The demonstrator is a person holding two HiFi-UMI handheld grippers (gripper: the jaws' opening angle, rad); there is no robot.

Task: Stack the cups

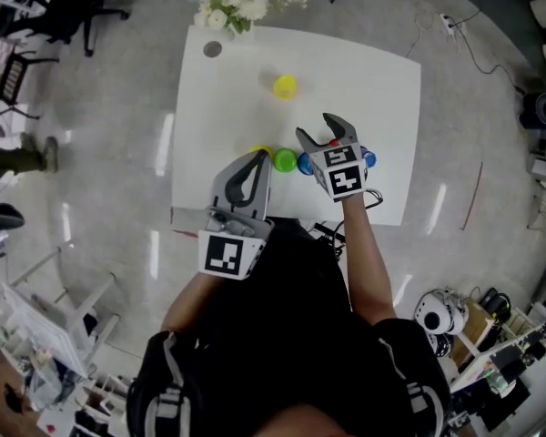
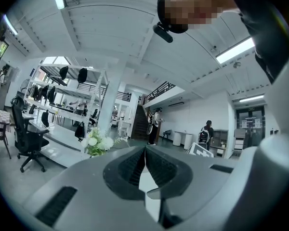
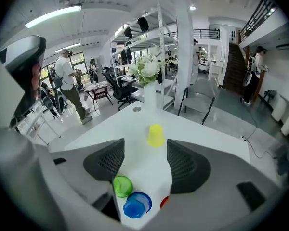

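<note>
Four cups are unstacked: yellow cup (image 1: 284, 86) far; green cup (image 1: 284, 160), blue cup (image 3: 137, 204), red cup (image 1: 335, 142) near edge. Right gripper (image 3: 145, 160) is held wide, empty; left gripper (image 2: 145, 150) closed, empty. One cup should be centred first.

Roughly 6 cups (image 1: 284, 86), 1 bouquet (image 1: 229, 7)

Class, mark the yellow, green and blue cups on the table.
yellow cup (image 3: 155, 135): right gripper view, middle of its side wall.
green cup (image 3: 122, 186): right gripper view, its top.
blue cup (image 3: 137, 205): right gripper view, its top.
</note>
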